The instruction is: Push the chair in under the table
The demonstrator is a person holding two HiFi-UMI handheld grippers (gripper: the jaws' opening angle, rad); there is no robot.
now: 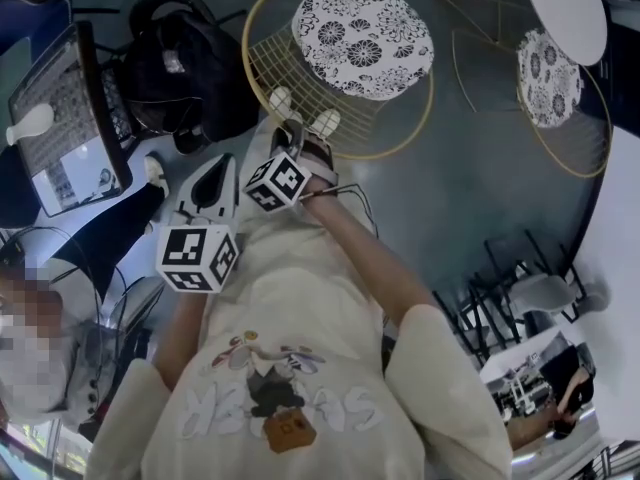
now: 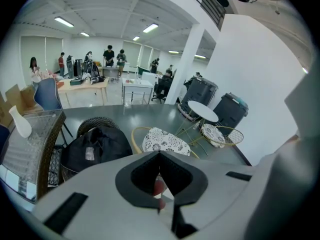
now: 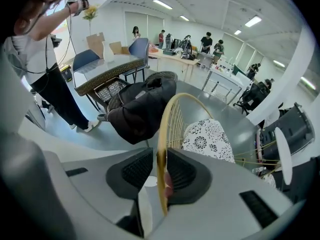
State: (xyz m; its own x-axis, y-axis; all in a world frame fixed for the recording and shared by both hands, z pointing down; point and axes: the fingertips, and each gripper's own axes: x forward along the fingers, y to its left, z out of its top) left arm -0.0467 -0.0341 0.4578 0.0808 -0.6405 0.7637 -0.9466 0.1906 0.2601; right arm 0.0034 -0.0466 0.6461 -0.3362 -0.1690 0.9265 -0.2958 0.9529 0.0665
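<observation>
The chair has a gold wire back and a round floral cushion; it stands on the grey floor apart from the small round white table. My right gripper points steeply down at the near rim of the chair's back. In the right gripper view that gold rim runs upright between the pads, and the right gripper is shut on it. My left gripper hangs to the left of it, off the chair, shut on nothing. The left gripper view shows the cushion and table ahead.
A second floral-cushioned wire chair sits by the white table. A black bag rests on a wicker seat left of the chair, beside a glass-topped wicker table. A person stands at the left. My own shoes are at the chair's rim.
</observation>
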